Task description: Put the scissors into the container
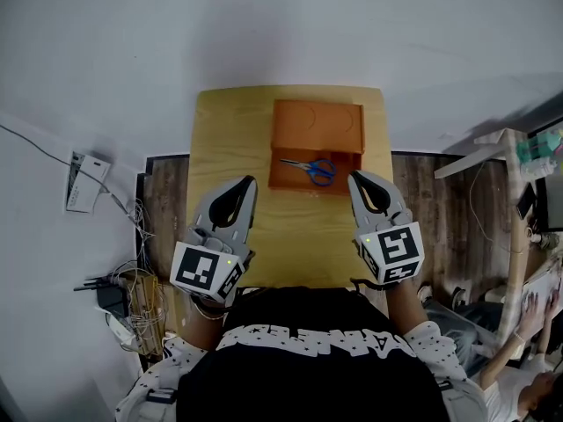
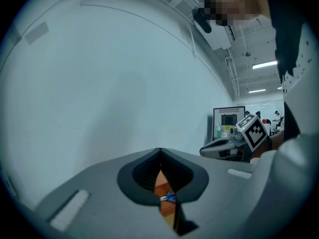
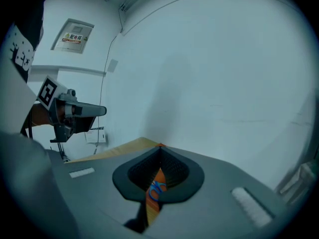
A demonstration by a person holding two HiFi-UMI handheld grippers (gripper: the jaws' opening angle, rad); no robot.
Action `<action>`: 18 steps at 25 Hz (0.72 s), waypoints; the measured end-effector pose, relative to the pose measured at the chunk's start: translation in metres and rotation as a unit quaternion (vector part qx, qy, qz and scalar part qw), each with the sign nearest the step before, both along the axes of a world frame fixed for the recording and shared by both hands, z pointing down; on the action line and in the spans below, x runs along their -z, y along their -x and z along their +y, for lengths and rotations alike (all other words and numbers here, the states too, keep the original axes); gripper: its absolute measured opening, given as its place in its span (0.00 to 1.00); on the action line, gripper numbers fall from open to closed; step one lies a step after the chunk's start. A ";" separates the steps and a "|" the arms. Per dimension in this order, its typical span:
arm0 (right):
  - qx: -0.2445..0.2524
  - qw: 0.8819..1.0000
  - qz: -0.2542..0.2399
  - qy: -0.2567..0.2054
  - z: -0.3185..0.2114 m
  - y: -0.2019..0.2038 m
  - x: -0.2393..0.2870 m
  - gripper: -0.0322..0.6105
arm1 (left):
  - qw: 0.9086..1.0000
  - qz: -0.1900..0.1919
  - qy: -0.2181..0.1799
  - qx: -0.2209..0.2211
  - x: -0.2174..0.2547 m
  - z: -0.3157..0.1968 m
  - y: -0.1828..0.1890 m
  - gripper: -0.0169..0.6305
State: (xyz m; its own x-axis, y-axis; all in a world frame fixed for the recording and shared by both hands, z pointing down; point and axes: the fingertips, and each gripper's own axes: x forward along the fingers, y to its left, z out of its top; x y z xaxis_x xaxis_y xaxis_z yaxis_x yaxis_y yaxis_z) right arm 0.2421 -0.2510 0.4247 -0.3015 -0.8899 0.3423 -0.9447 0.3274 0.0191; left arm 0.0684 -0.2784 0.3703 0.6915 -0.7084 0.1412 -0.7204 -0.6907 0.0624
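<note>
1. Table: a yellow top was seen set against a pale wall, with dark wood floor showing on either side.
2. Container: an orange box was recorded on the far middle of the table, a flat panel at its far side and an open tray at its near side.
3. Scissors: a blue-handled pair was found lying flat inside the open tray, blades toward the left and handles toward the right (touched by neither tool).
4. Left gripper: it was held over the near left part of the table, just short of the container's near left corner. In the left gripper view its jaws were seen closed tip to tip with nothing caught between them; the container and scissors were visible only through the gap behind the tips.
5. Right gripper: it was held just beside the container's near right corner. In the right gripper view its jaws were likewise seen brought together and empty.
6. Marker cube: one was noted at the back of each gripper.
7. Cables: a tangle was noted on the floor at the left of the table.
</note>
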 end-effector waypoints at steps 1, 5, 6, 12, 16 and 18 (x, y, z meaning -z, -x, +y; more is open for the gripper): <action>-0.002 1.000 -0.003 -0.002 0.002 -0.001 0.003 0.07 | 1.000 0.000 0.000 -0.002 0.000 0.001 -0.002 0.03; -0.012 1.000 -0.009 -0.013 0.011 -0.005 0.014 0.07 | 1.000 0.002 0.000 -0.010 0.000 0.005 -0.006 0.03; -0.013 1.000 -0.012 -0.018 0.014 -0.005 0.017 0.07 | 1.000 0.002 0.000 -0.012 0.000 0.006 -0.007 0.03; -0.012 0.999 -0.017 -0.035 0.023 -0.003 0.031 0.07 | 1.000 0.003 0.002 -0.022 -0.001 0.012 -0.012 0.03; -0.018 0.999 -0.016 -0.036 0.029 -0.004 0.032 0.07 | 1.000 0.003 0.002 -0.027 -0.002 0.015 -0.013 0.03; -0.019 0.999 -0.014 -0.036 0.030 -0.005 0.033 0.07 | 1.000 0.003 0.002 -0.028 -0.002 0.016 -0.014 0.03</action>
